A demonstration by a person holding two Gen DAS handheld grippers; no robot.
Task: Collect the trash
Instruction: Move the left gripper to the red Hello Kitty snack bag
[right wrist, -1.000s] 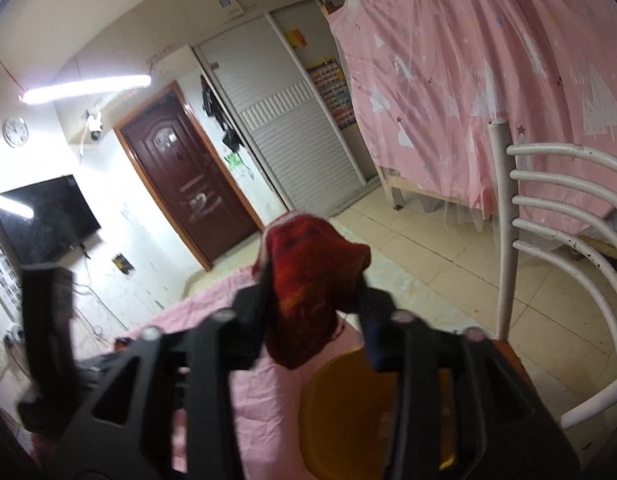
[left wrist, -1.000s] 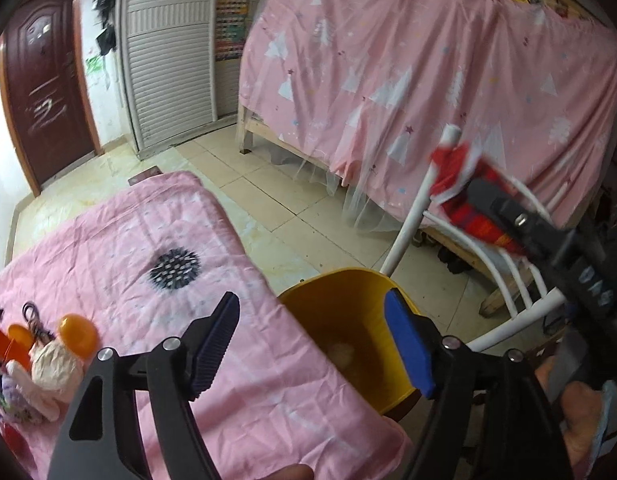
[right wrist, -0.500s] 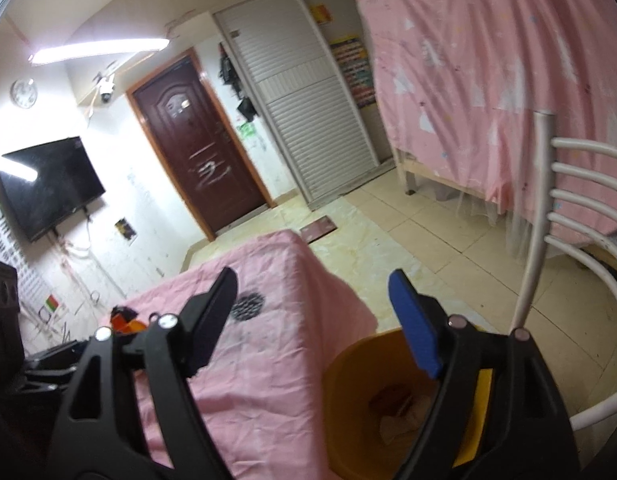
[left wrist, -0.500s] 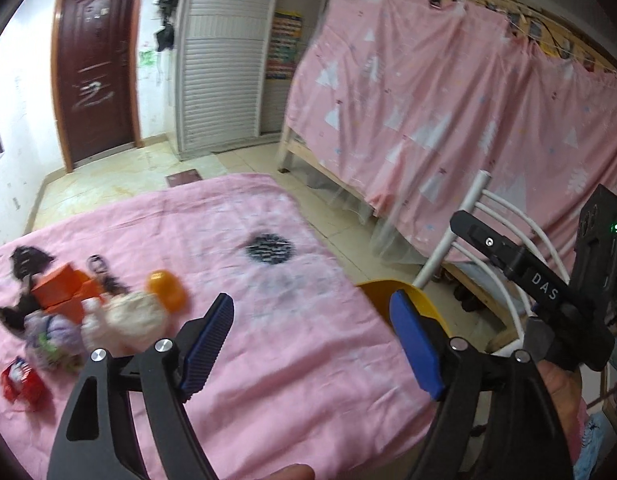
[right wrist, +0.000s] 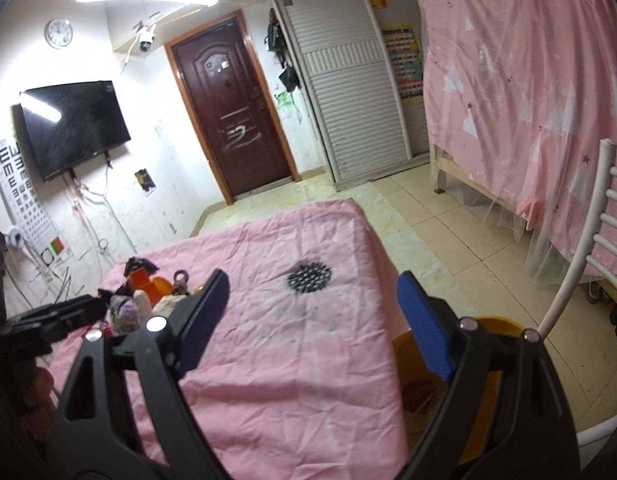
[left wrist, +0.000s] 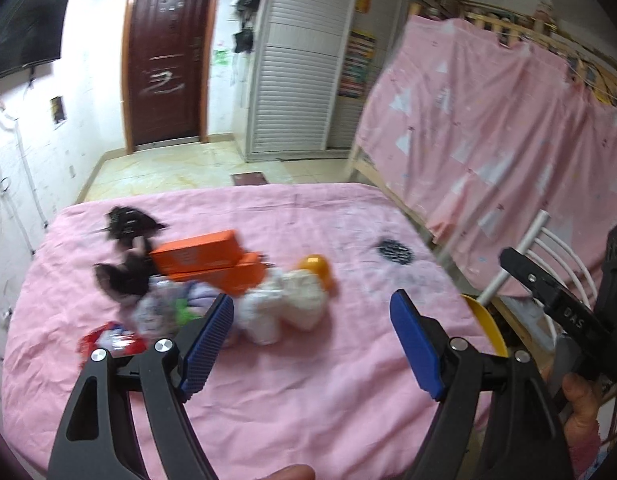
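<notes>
Readable text in the room
We read "DAS" on the right gripper (left wrist: 564, 312), and rows of "E" on the eye chart (right wrist: 12, 176), left frame edge.

The heap of crumpled wrappers and orange cartons (left wrist: 212, 280) is motion-blurred; the round yellow plastic bin (right wrist: 488, 360) sits mostly hidden behind gripper fingers.

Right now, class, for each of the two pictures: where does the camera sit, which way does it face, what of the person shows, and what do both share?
Left wrist view: on the left tongs, open, facing down across the pink table at the trash pile; the right hand shows.
Right wrist view: on the right tongs, opening and empty, facing the table, with the yellow bin below.
Both share: table, pile, bin, brown door.
</notes>
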